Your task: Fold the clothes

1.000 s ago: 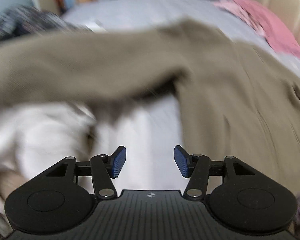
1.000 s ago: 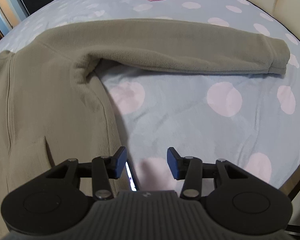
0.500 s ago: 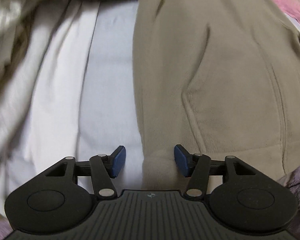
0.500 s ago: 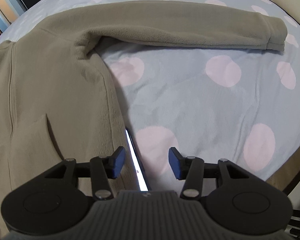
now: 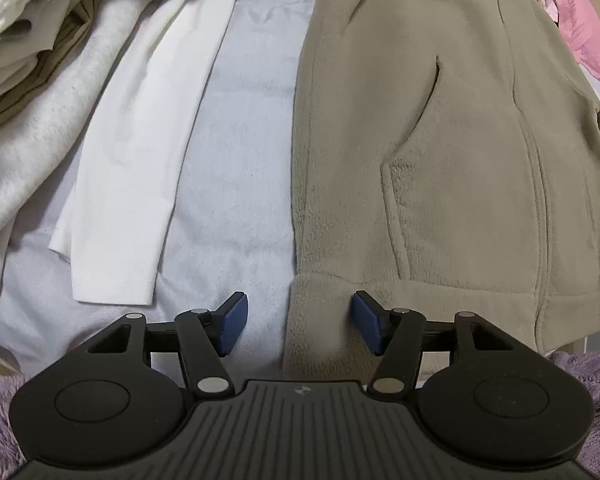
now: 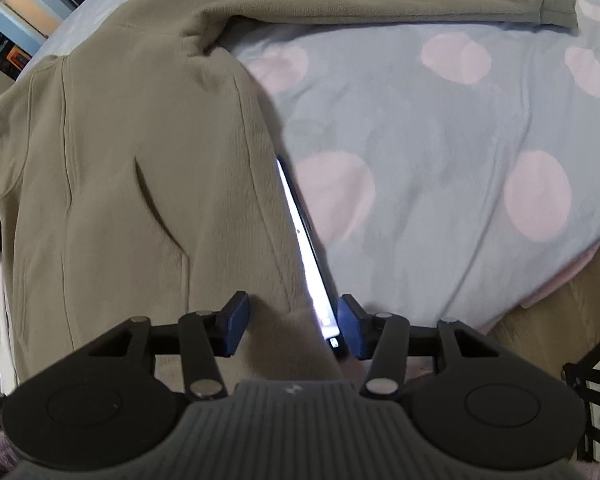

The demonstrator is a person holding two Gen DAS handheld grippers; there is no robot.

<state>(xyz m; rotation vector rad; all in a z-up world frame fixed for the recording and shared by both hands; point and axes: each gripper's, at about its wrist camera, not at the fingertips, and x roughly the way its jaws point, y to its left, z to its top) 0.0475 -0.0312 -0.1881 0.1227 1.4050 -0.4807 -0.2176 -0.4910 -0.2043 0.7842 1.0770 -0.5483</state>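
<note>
Both grippers, left (image 5: pixel 296 326) and right (image 6: pixel 292 326), have fingers apart, each straddling a hem corner of the olive fleece jacket (image 5: pixel 440 152) spread on the bed (image 6: pixel 440 168); soft, thick, light pile, best pinched there; beyond, one sleeve (image 6: pixel 380 0) lies outstretched

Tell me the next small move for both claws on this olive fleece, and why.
Probably lower both claws a little and close them on the hem. The left claw stands open over the olive fleece jacket at its bottom corner. The right claw is open over the opposite corner, but a lit phone lies along that edge, so keep clear of it.
</note>
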